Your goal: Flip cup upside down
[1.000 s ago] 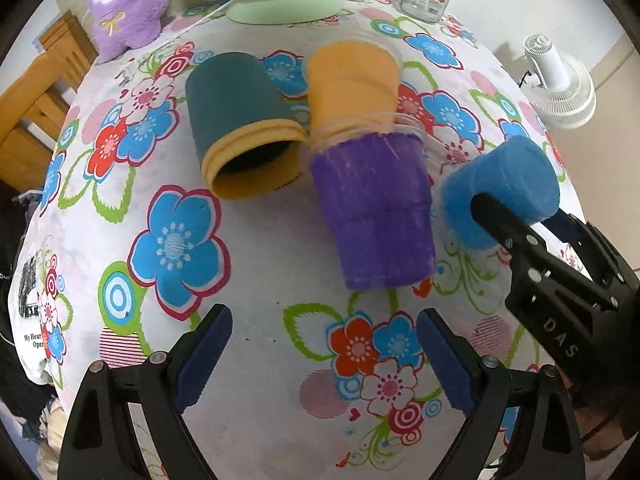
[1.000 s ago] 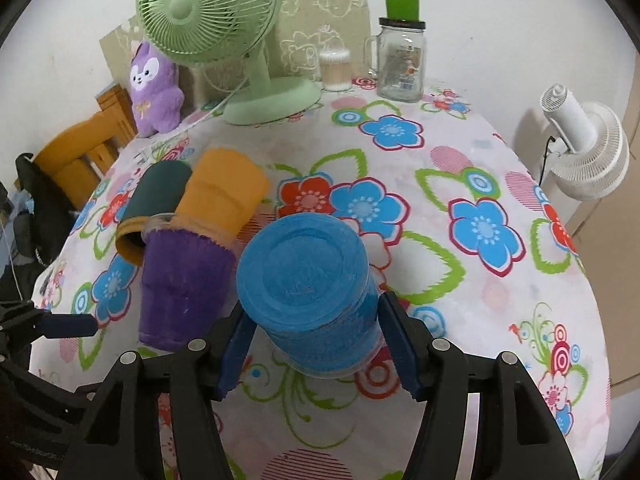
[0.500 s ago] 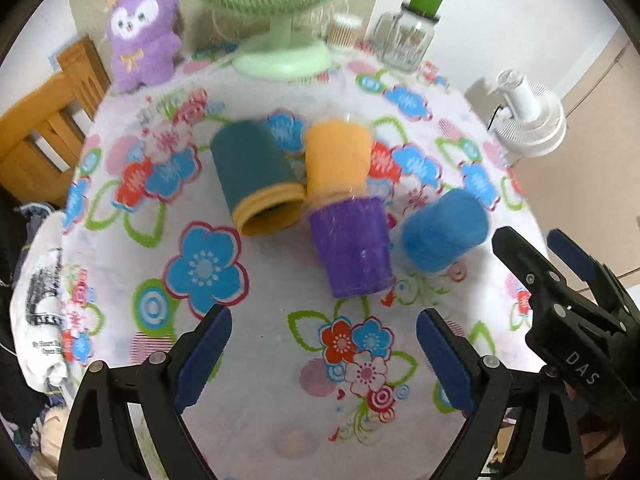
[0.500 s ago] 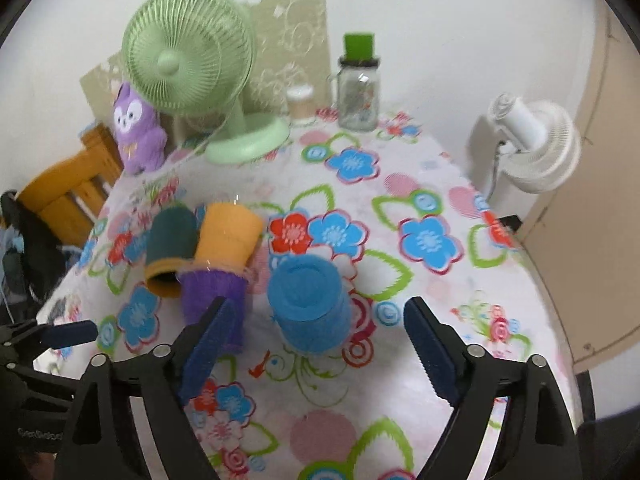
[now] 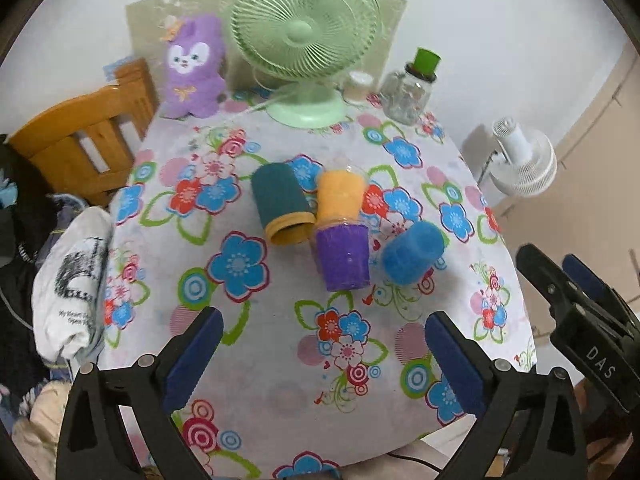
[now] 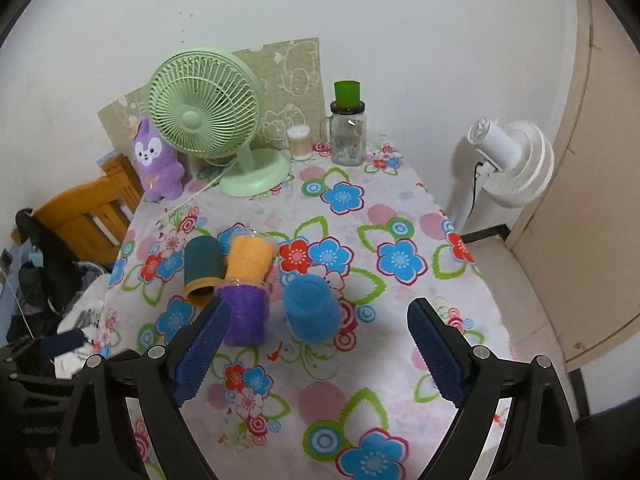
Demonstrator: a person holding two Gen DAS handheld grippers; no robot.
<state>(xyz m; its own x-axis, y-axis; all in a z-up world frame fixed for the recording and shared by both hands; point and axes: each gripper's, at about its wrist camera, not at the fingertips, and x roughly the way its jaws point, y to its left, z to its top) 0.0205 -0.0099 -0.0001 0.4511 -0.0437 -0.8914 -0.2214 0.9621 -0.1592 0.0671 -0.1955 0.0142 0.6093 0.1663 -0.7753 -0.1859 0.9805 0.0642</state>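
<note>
A blue cup [image 6: 310,308] stands upside down on the flowered tablecloth [image 6: 360,392]; it also shows in the left wrist view [image 5: 412,254]. A purple cup [image 5: 344,258] stands upside down to its left, touching an orange cup [image 5: 340,198]. A dark green cup with an orange rim [image 5: 282,208] lies on its side. My right gripper [image 6: 318,356] is open and empty, pulled back from the blue cup. My left gripper [image 5: 324,360] is open and empty, above the table's near part.
A green desk fan [image 6: 212,128], a purple plush toy [image 6: 154,164], a small container and a glass jar with a green lid [image 6: 348,132] stand at the table's far edge. A wooden chair [image 5: 80,148] is on the left, a white fan [image 6: 512,164] on the right.
My right gripper opened, let go of the blue cup, which now stands upside down, and pulled back and up. My left gripper also drew back and up.
</note>
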